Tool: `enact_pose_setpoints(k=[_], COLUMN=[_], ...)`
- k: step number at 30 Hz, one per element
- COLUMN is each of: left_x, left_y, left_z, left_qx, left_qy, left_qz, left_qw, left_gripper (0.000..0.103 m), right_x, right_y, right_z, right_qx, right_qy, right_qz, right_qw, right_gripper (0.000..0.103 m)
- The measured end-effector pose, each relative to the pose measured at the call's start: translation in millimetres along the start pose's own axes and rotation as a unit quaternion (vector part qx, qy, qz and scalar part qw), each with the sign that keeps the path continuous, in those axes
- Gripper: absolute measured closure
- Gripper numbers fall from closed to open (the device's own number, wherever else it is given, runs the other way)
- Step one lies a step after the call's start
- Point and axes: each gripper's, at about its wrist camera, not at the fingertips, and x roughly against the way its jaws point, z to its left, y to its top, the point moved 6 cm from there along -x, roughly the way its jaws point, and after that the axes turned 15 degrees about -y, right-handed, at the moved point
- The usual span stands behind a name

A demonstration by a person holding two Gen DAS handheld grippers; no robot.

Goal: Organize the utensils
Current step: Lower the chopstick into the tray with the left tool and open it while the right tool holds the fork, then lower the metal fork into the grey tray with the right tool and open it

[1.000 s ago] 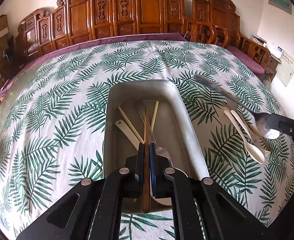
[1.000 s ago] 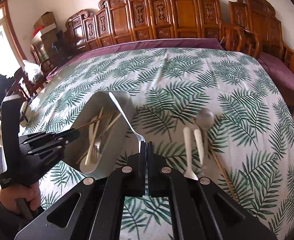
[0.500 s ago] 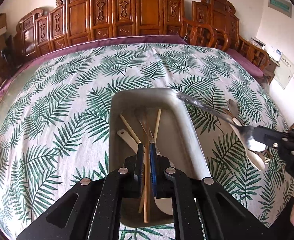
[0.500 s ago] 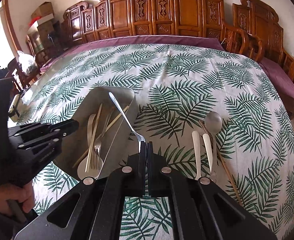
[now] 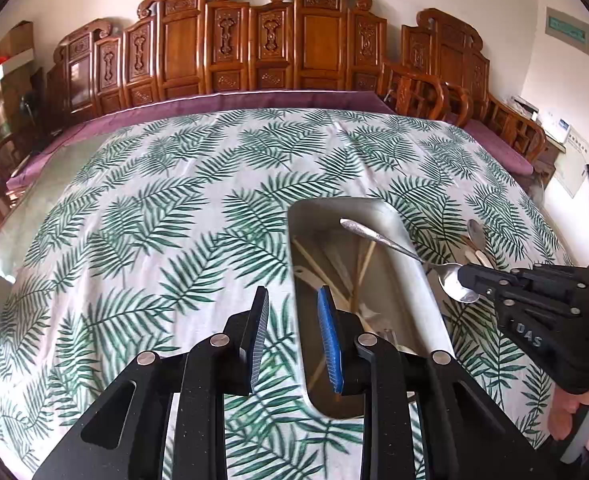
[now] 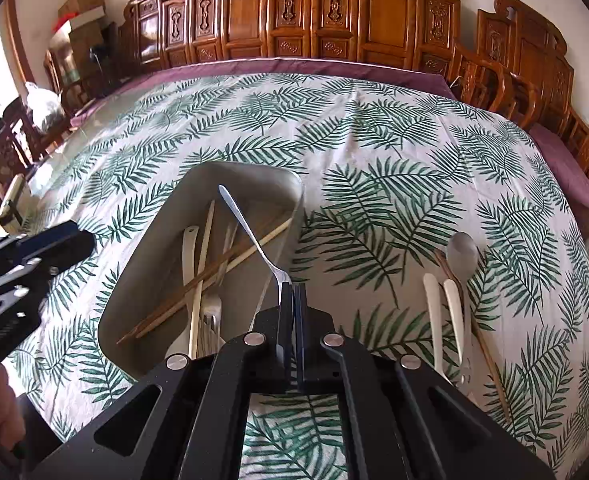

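Over the tray (image 6: 142,276), the right claw (image 6: 293,286) grips a spoon (image 6: 250,232).

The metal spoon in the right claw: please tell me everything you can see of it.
The metal spoon is shiny, silver-coloured steel with a long slim handle that widens to a flat rounded end. The right claw is shut on its bowl end, so the bowl shows only in the left wrist view. It is held in the air, handle pointing forward over the grey tray, tilted slightly upward. It touches only the claw pads, as far as the views show.
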Motion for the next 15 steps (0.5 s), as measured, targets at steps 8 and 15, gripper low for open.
enact_pose_setpoints(k=[8, 15], left_x=[12.0, 17.1], left_y=[-3.0, -3.3], left_z=[14.4, 23.2], left_qx=[0.002, 0.004], left_qy=[0.005, 0.008], left_qz=[-0.004, -0.008], left_qw=[1.0, 0.9999], left_gripper=[0.078, 0.078], right_x=[-4.3, -2.2], right_y=[6.8, 9.6], right_z=[23.6, 35.5], right_qx=[0.019, 0.029], right_qy=[-0.02, -0.024], right_qz=[-0.001, -0.006], right_qw=[1.0, 0.999], right_gripper=[0.101, 0.101])
